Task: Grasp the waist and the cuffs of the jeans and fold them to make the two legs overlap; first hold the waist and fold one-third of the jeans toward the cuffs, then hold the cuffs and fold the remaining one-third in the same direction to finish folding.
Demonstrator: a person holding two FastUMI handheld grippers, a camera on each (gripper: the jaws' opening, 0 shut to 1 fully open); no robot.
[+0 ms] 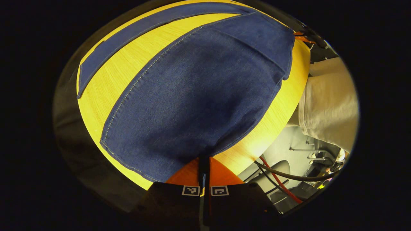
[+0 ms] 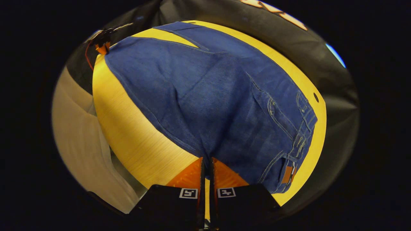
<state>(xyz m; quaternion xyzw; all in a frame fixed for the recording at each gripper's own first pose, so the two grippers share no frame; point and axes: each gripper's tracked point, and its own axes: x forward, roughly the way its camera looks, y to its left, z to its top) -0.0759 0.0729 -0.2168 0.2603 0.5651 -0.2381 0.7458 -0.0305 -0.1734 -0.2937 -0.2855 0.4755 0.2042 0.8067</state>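
Note:
Blue jeans (image 1: 199,89) lie on a yellow wooden table (image 1: 106,93). In the left gripper view one leg rises toward me in a broad fold, its stitched cuff edge (image 1: 128,157) at lower left, and the other leg (image 1: 144,29) lies flat as a long strip beyond. My left gripper (image 1: 204,160) is shut on the near edge of the raised leg. In the right gripper view the jeans (image 2: 218,96) spread out with the waistband and its leather patch (image 2: 289,173) at the right. My right gripper (image 2: 207,162) is shut on the denim's near edge by the seat.
A person's beige clothing (image 1: 327,102) stands by the table's edge, seen also at the left of the right gripper view as beige clothing (image 2: 74,128). Red and black cables (image 1: 279,179) run below the table edge. A small hole (image 2: 316,97) sits in the tabletop (image 2: 128,128) past the waistband.

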